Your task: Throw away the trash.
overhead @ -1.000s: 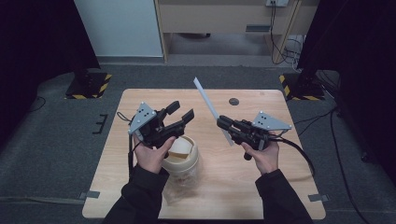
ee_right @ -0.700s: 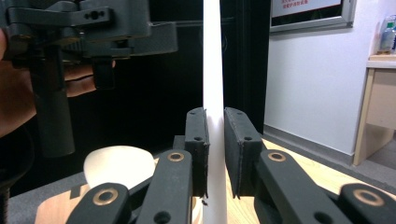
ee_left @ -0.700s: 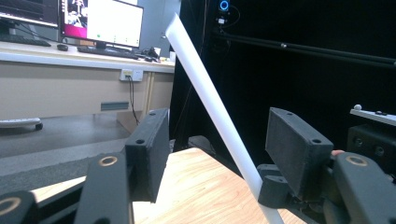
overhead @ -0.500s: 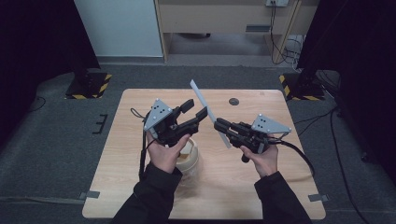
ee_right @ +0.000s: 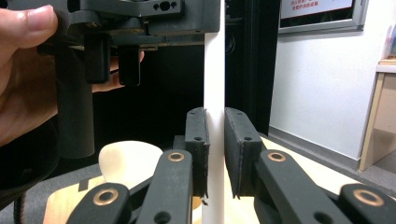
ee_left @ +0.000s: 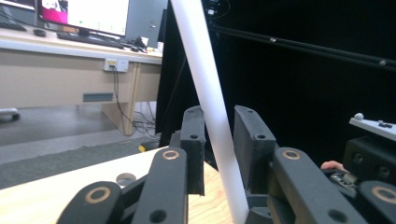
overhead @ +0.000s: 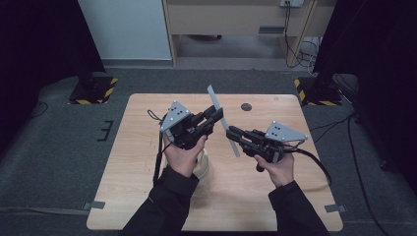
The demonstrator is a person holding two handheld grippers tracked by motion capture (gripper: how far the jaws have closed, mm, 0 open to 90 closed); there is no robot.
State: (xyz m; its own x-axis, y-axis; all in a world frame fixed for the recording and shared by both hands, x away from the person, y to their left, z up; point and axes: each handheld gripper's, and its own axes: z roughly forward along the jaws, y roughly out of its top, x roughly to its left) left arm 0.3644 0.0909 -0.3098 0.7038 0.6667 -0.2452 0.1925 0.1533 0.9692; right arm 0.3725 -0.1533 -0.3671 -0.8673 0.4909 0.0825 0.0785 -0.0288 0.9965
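Note:
A long white flat strip slants up over the middle of the wooden table. My right gripper is shut on its lower part; in the right gripper view both pads press the strip. My left gripper holds the strip higher up. Its jaws have just been closing, and in the left gripper view they stand against both sides of the strip. A hand holds each gripper.
A cream round container stands on the table under the left hand, also in the right gripper view. A small dark round spot marks the table's far side. Dark floor surrounds the table; a desk stands beyond.
My left gripper has moved right, away from above the container, up to the strip, and its jaws have closed around it. The right gripper has kept still with the strip.

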